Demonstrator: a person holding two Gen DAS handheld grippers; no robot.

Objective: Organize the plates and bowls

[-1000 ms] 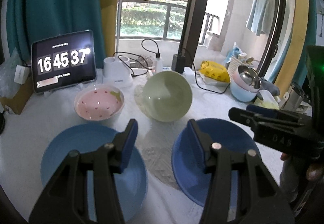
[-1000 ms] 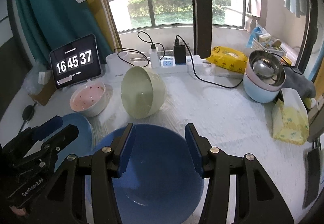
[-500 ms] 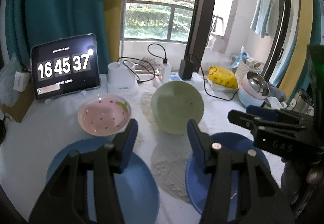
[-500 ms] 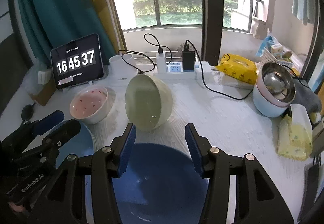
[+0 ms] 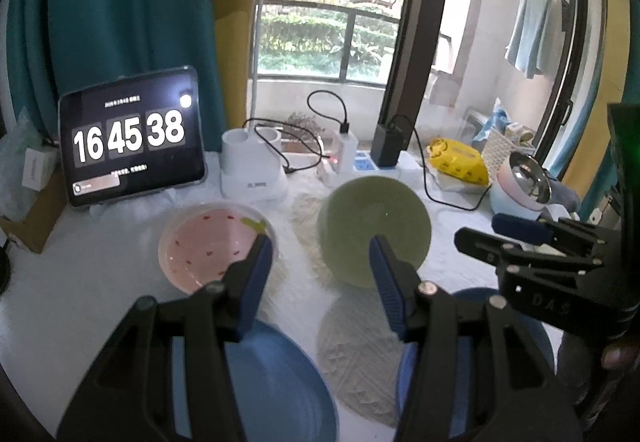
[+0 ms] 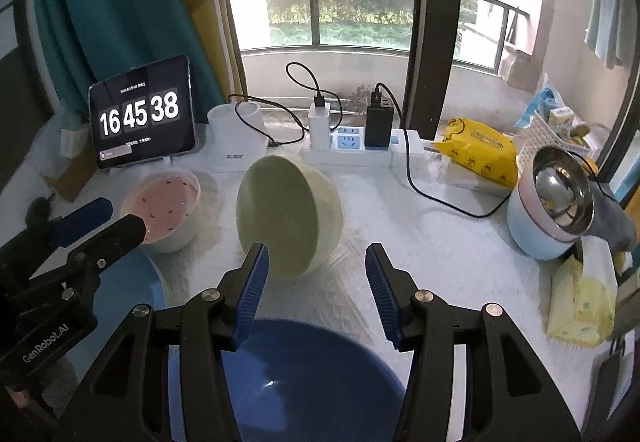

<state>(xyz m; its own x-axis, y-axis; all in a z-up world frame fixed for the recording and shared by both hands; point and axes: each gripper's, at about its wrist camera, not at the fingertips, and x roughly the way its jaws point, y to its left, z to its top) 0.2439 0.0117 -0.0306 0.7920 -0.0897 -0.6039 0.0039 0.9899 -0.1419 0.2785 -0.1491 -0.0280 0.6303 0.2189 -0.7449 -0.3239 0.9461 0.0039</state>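
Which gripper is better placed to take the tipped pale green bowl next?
Right gripper, probably: its open jaws point at the pale green bowl lying on its side just ahead. The left gripper sits between both bowls.

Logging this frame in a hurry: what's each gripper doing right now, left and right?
Left gripper: open, holding nothing, above the table in front of the pink bowl and green bowl.
Right gripper: open, empty, over the dark blue bowl.
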